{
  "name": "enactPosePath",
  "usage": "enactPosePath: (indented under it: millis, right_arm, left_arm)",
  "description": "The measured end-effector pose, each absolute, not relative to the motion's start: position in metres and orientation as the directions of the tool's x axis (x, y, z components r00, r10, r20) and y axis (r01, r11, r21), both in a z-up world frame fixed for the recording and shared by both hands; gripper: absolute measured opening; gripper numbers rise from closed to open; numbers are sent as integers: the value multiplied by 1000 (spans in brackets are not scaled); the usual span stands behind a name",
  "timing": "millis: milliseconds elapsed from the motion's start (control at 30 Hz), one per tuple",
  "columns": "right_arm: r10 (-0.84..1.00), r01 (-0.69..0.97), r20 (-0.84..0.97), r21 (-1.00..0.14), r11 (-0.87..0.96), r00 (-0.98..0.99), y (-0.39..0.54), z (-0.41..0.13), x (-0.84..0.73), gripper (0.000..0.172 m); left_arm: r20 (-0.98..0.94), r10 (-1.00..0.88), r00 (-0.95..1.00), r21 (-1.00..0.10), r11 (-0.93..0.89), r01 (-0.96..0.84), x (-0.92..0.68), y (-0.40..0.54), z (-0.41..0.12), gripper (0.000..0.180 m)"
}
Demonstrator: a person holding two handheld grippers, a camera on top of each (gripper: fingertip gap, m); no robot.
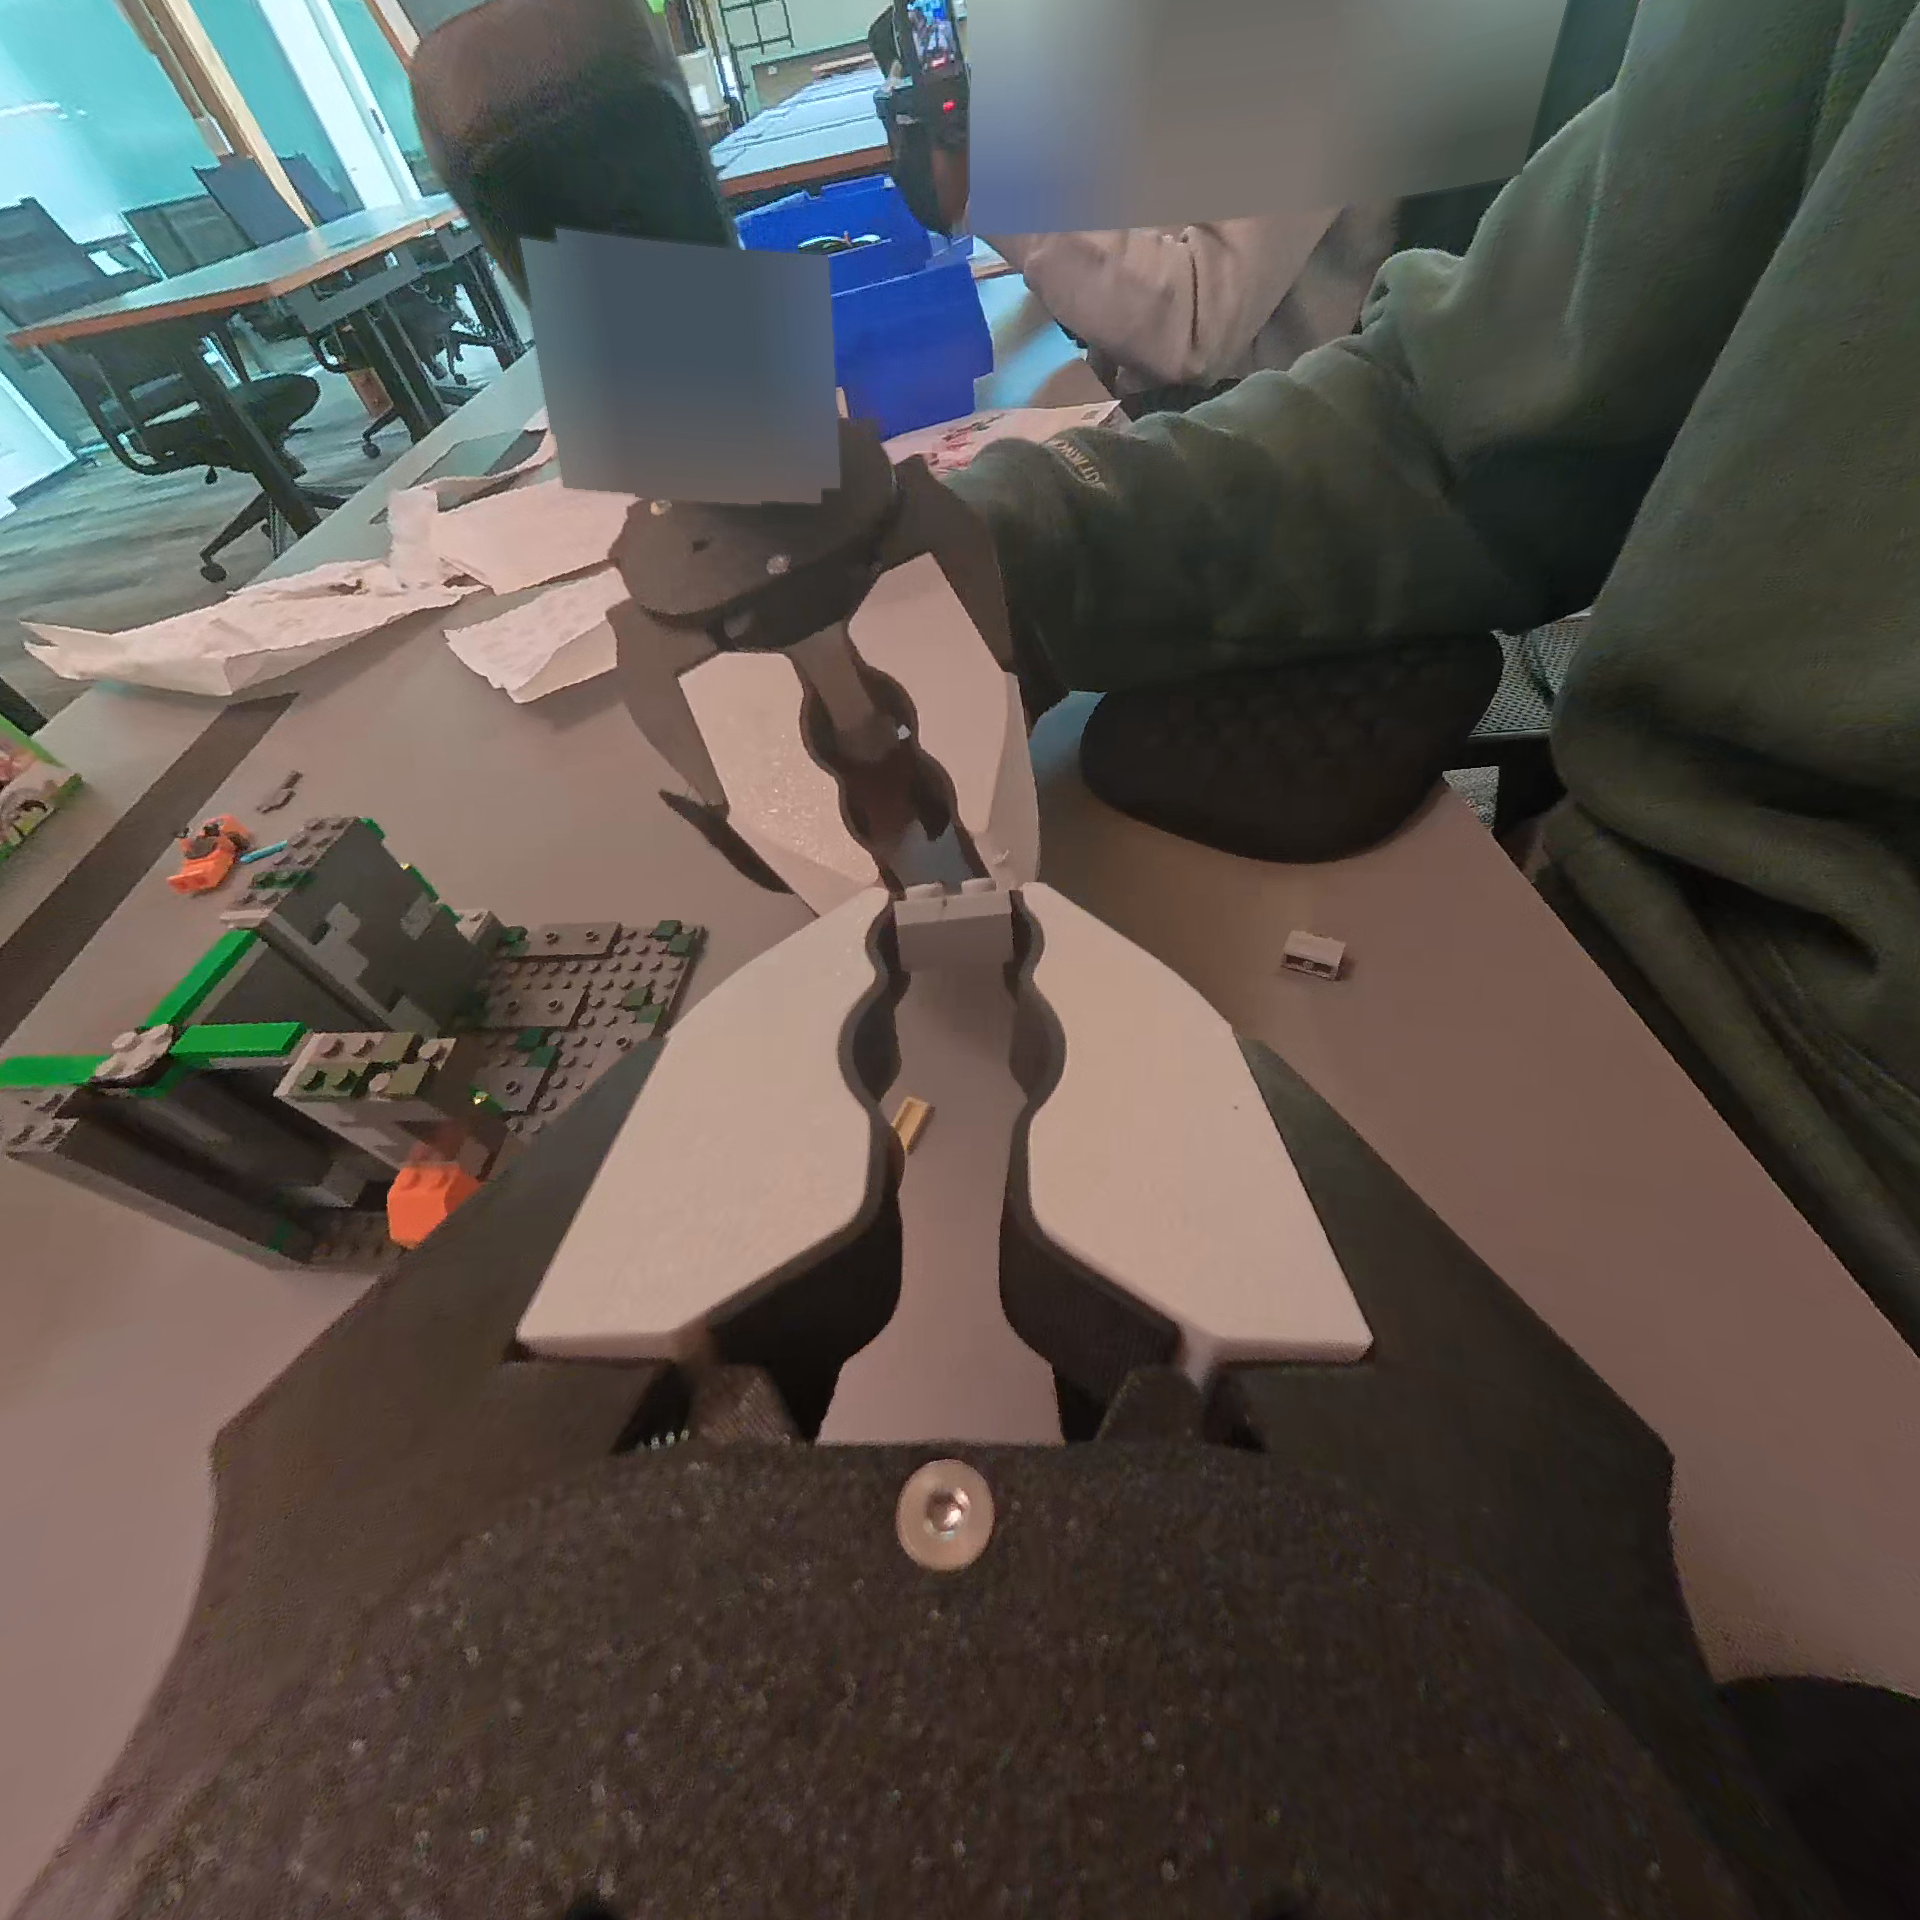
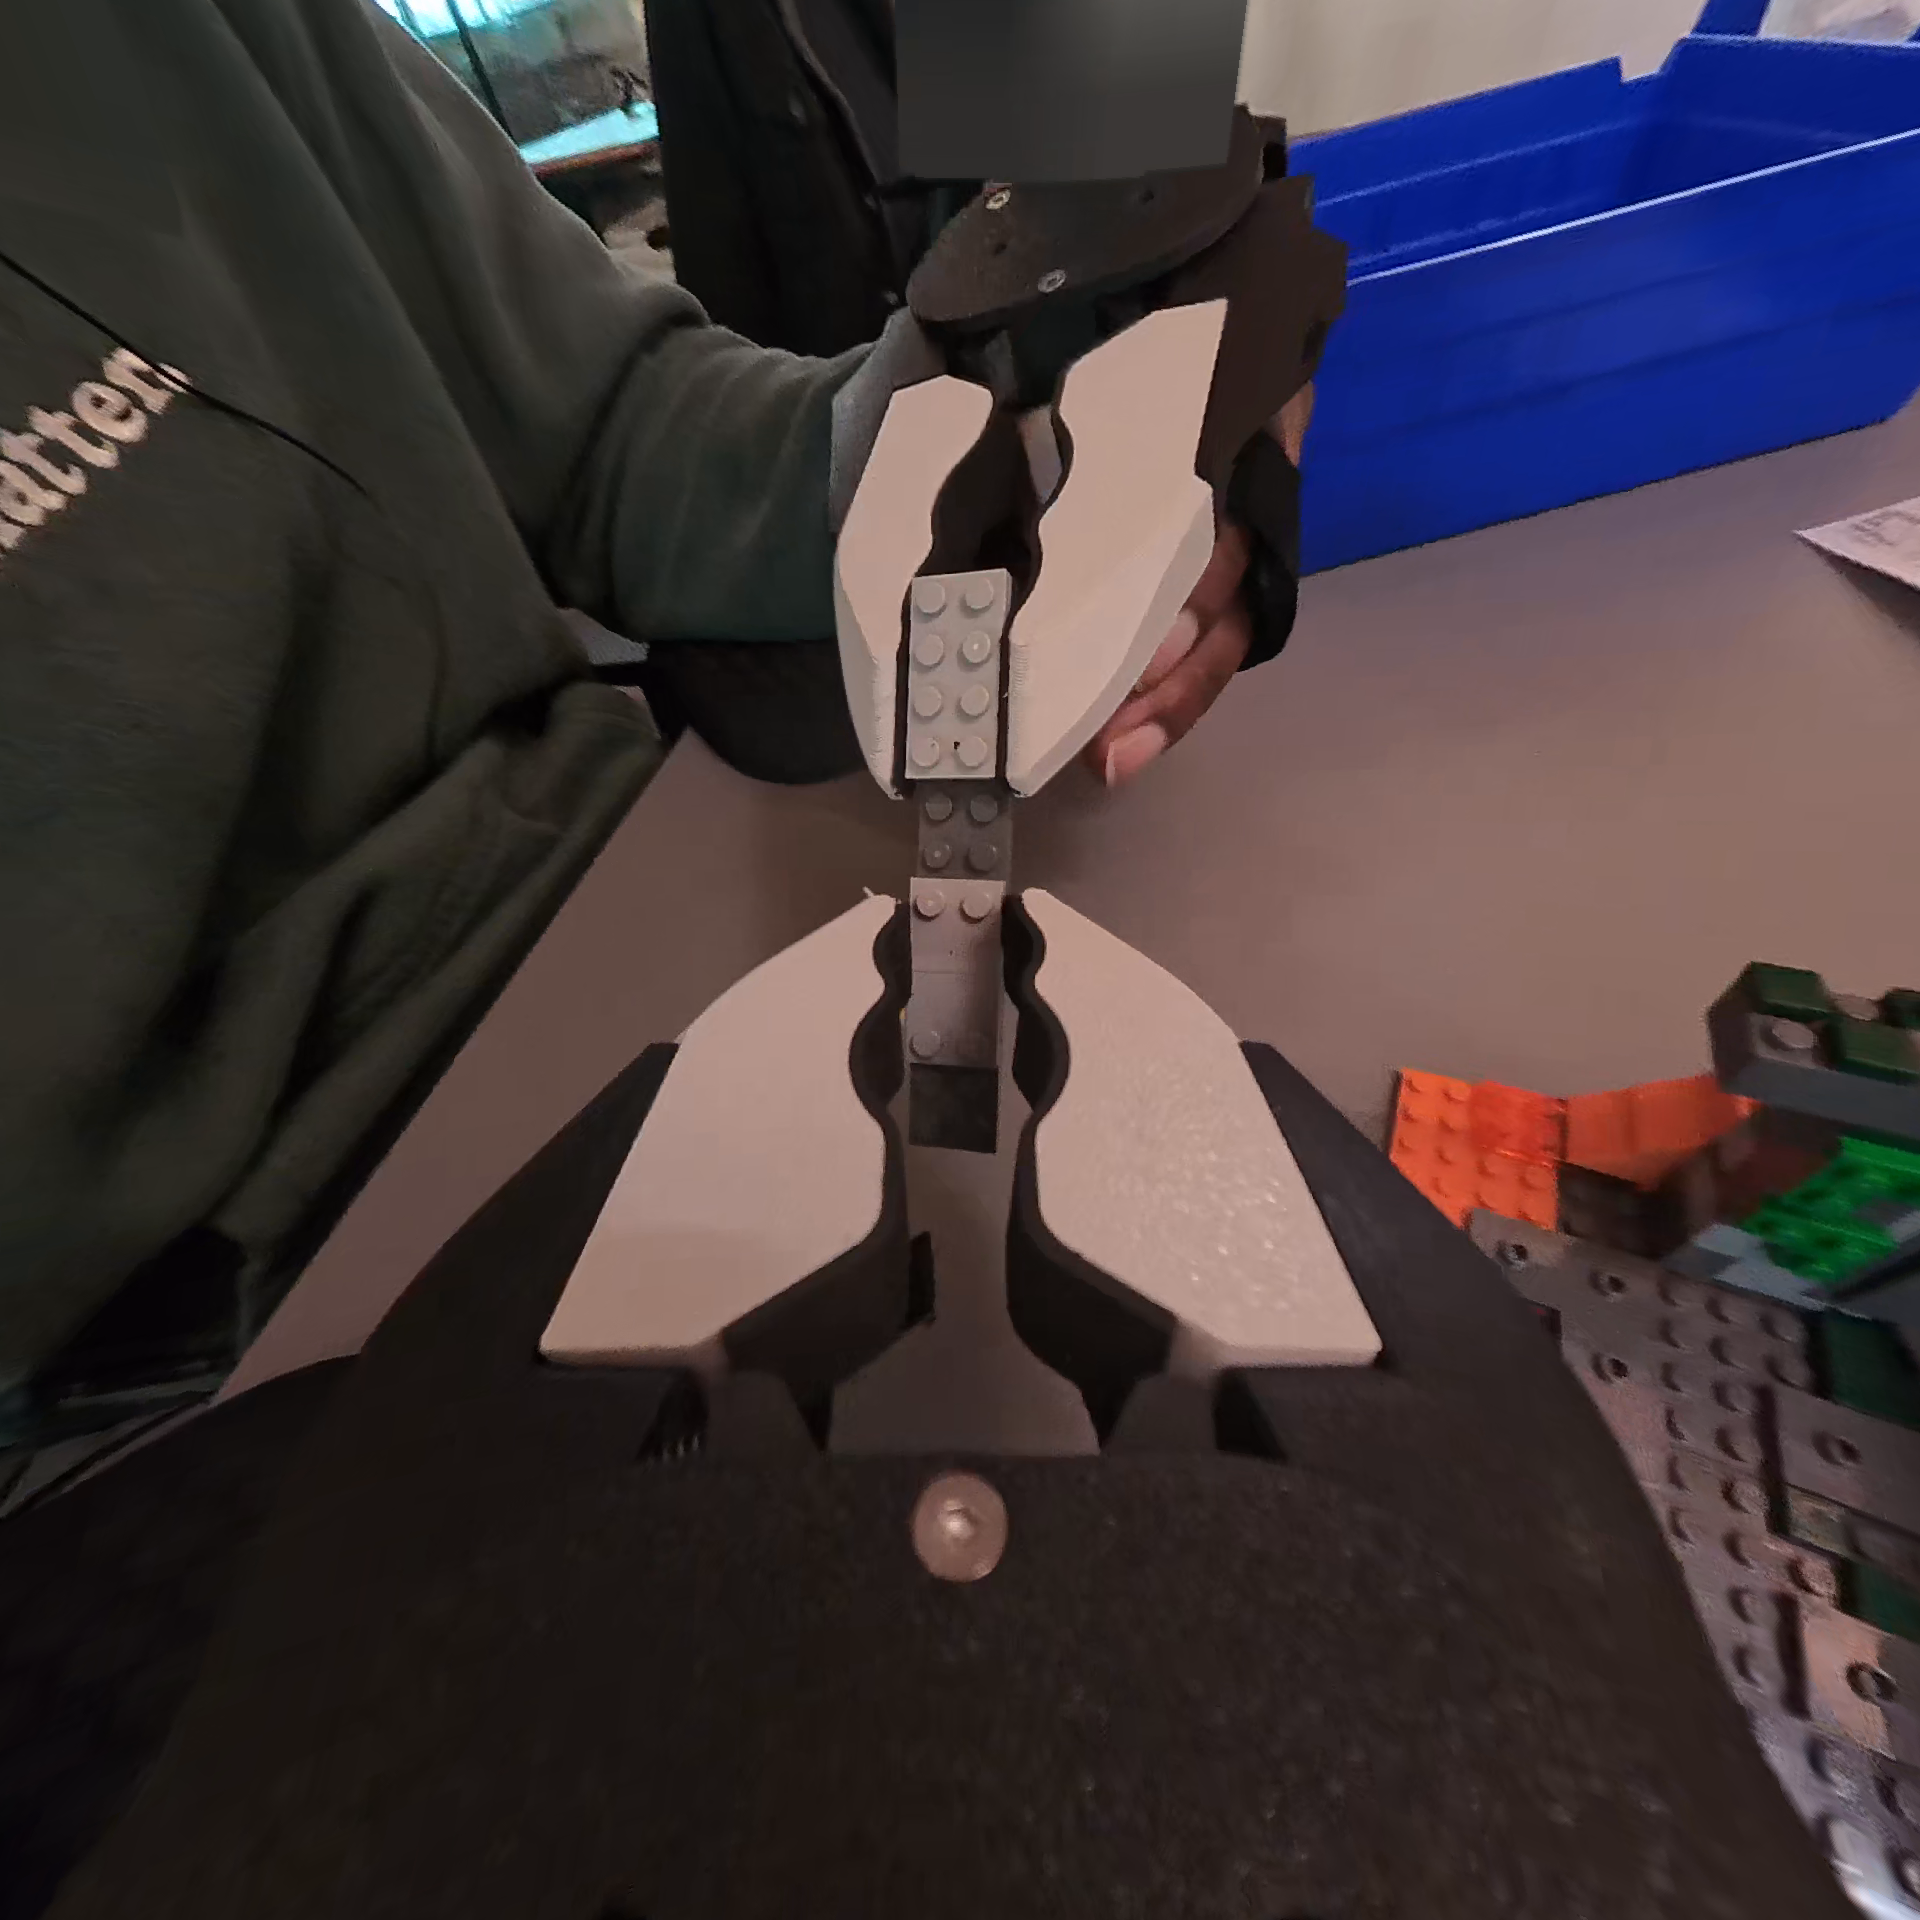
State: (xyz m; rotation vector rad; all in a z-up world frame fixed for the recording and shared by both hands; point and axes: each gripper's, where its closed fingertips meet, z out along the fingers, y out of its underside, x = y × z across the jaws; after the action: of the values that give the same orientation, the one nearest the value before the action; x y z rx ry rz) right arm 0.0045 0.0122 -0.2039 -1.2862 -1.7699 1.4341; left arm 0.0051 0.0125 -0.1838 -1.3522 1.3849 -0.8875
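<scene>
Both hand-held grippers (image 2: 957, 904) (image 1: 953, 904) pinching one studded, rectangular grey plastic brick strip (image 2: 956, 831).

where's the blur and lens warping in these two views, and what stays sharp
Left wrist view: grey brick at the left tongs is sharp, the green-and-grey brick build slightly soft, table edges bow outward. Right wrist view: studded brick strip is crisp, the brick build at the right edge smeared.

Two tools tip to tip above the bench, brick strip bridging them.

Left tool (image 1: 951, 914) and right tool (image 2: 956, 914) clamped on opposite ends of strip (image 2: 961, 831). Brick model (image 1: 343, 1039) left, loose brick (image 1: 1314, 954) right, papers (image 1: 312, 613) and bin (image 2: 1610, 312) behind.
</scene>
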Motion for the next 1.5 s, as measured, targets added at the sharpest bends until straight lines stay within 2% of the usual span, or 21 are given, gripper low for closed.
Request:
enactPosePath:
  millis: [333,433,567,733,900,1100,1500]
  right_arm:
    - [851,300,-234,-949,-96,-470,6,-194,8,17]
    - [867,321,-255,-940,-118,-429,12,-197,4,17]
    - [956,358,-74,-933,33,-282,31,-204,-5,17]
    - [973,398,90,-902,170,-211,41,-211,-11,16]
    - [976,397,70,-906,148,-205,43,-209,-10,16]
    - [977,405,76,-901,153,-200,42,-210,-13,16]
    - [952,407,296,-862,302,-80,62,-204,-17,17]
  left_arm:
    - [-165,-984,73,-957,142,-251,6,7,-176,18]
    - [-154,-983,101,-957,123,-265,3,13,-178,18]
    - [-140,-973,183,-952,82,-295,-2,30,-184,18]
    - [-131,-967,220,-946,56,-320,-5,38,-190,18]
    - [-131,-959,250,-961,61,-270,-2,42,-186,18]
    - [-153,-957,245,-949,73,-307,0,42,-191,18]
    - [2,-938,345,-951,-108,-288,-10,60,-192,19]
